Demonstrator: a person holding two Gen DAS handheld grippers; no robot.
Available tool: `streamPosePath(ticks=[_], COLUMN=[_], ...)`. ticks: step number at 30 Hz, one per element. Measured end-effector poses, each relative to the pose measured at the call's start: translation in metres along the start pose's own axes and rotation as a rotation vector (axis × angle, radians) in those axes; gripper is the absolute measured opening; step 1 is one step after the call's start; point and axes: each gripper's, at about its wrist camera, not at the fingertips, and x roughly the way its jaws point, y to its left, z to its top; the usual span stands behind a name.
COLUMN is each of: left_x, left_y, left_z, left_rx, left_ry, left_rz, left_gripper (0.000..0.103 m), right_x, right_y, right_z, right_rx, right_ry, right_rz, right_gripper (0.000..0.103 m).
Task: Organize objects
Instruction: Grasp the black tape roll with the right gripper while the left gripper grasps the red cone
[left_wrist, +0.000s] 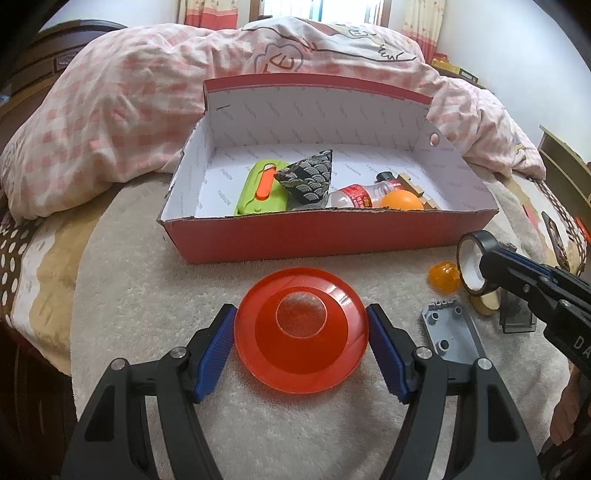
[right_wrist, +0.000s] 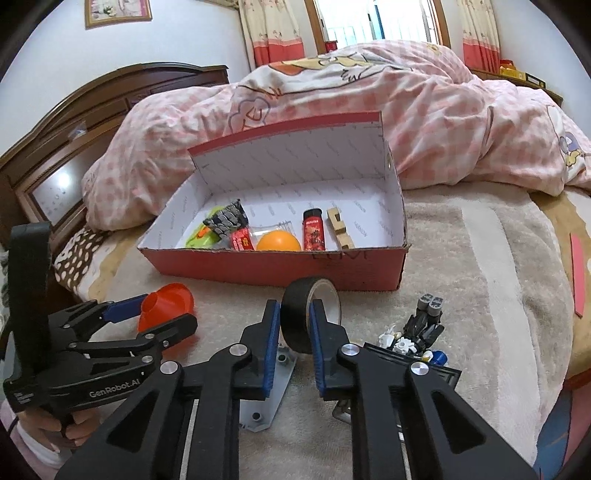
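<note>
A black roll of tape (right_wrist: 308, 319) stands on edge at the centre of the right wrist view, pinched through its ring wall by the blue pads of the right tool (right_wrist: 293, 328), which is clamped on it. It hangs just in front of the red cardboard box (right_wrist: 273, 267) lying open on the bed (right_wrist: 461, 258).

In the left wrist view, an orange cone-shaped disc (left_wrist: 301, 334) sits at lower centre between the fingers of the left tool (left_wrist: 301, 349); both pads touch its rim, gripping it.

Inside the box lie a green case (left_wrist: 258, 192), a patterned pouch (left_wrist: 310, 179), a small bottle (left_wrist: 354, 195) and an orange ball (left_wrist: 400, 201).
</note>
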Motion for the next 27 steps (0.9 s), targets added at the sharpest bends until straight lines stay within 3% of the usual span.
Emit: streamPosePath(ticks=[15,27], left_x=[-0.026,-0.045], left_y=[-0.008,-0.019], left_z=[0.006,0.034], left_rx=[0.014,0.043], left_ry=[-0.051,-0.097], left_rz=[-0.014,-0.031], left_gripper=[0.071,0.071], right_x=[-0.022,-0.034], right_y=[0.005,0.003], right_z=[0.005,0.022], right_rx=[0.002,-0.008], right_ry=[-0.059,-0.096], right_rz=[0.022,0.034], right_gripper=[0.017,0.017])
